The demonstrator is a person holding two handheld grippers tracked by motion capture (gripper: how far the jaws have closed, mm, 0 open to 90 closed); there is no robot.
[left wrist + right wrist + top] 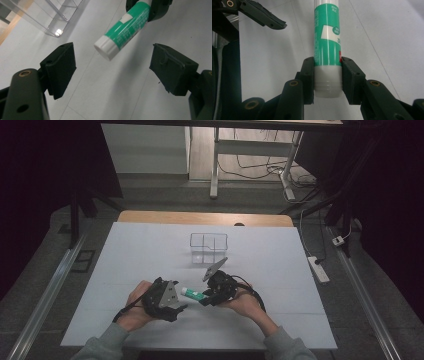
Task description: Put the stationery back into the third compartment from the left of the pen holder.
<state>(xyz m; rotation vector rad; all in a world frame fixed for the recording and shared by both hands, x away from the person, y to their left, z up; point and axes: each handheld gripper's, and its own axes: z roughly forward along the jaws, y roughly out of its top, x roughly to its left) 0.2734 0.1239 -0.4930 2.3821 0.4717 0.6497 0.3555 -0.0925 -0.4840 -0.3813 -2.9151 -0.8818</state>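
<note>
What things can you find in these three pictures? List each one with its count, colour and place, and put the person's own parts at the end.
Glue stick: one, green with white ends, held level above the mat between the two grippers.
Organiser box: one, clear plastic with compartments, on the mat beyond the grippers.
Mat: one, white, covering the table.
Table: one, wooden, its far edge showing.
Right gripper: one, black, shut on the glue stick's white end.
Left gripper: one, black, open, just short of the stick's free end.
</note>
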